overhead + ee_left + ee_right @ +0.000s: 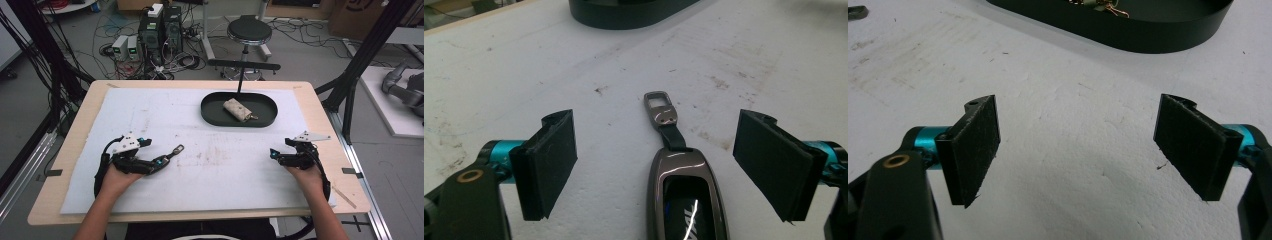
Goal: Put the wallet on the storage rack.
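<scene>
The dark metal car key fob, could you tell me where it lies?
In the high view, it lies on the white mat's left side, before the left tool.

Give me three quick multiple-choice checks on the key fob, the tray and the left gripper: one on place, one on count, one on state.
1. Where is the key fob?
A. In the tray
B. On the white mat between the left gripper's jaws
C. By the right gripper

2. How many things lie in the black tray?
A. None
B. One
C. Three

3. The left gripper is:
A. Open
B. Shut on the fob
C. Shut on nothing

Answers: 1 B, the fob lies flat on the mat between the jaws. 2 B, one beige pouch. 3 A, jaws stand wide, clear of the fob.
</scene>
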The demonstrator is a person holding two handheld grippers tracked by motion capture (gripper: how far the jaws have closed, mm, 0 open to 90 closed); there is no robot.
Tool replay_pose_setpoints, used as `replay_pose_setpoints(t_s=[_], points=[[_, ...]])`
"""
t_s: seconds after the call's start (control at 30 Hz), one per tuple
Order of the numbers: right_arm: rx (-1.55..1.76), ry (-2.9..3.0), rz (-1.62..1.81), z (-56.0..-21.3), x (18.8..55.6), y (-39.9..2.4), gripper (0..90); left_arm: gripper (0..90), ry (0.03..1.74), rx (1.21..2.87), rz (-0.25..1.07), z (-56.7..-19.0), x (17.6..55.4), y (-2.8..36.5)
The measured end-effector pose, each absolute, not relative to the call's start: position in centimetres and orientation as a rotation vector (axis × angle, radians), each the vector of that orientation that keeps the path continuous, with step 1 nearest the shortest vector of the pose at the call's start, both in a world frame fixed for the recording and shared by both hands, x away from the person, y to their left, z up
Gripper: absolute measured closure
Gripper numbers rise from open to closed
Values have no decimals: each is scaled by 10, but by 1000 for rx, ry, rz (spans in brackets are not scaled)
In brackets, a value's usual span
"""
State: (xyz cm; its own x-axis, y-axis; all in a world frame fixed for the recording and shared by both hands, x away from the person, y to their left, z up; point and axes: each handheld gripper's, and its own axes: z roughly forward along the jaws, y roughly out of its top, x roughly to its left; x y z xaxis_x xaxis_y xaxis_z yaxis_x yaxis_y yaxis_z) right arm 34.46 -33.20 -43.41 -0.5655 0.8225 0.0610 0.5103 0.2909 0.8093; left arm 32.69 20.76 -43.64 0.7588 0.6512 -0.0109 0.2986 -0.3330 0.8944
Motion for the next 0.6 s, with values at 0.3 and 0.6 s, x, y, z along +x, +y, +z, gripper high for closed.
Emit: replay_pose_setpoints(t_s=[0.3, 0.6], points=[[1185, 2208, 1168, -433, 343, -331, 190, 220, 738, 1965, 401, -440, 336, 189], [1188, 2203, 1174, -434, 345, -333, 190, 344, 763, 2047, 393, -448, 346, 174]])
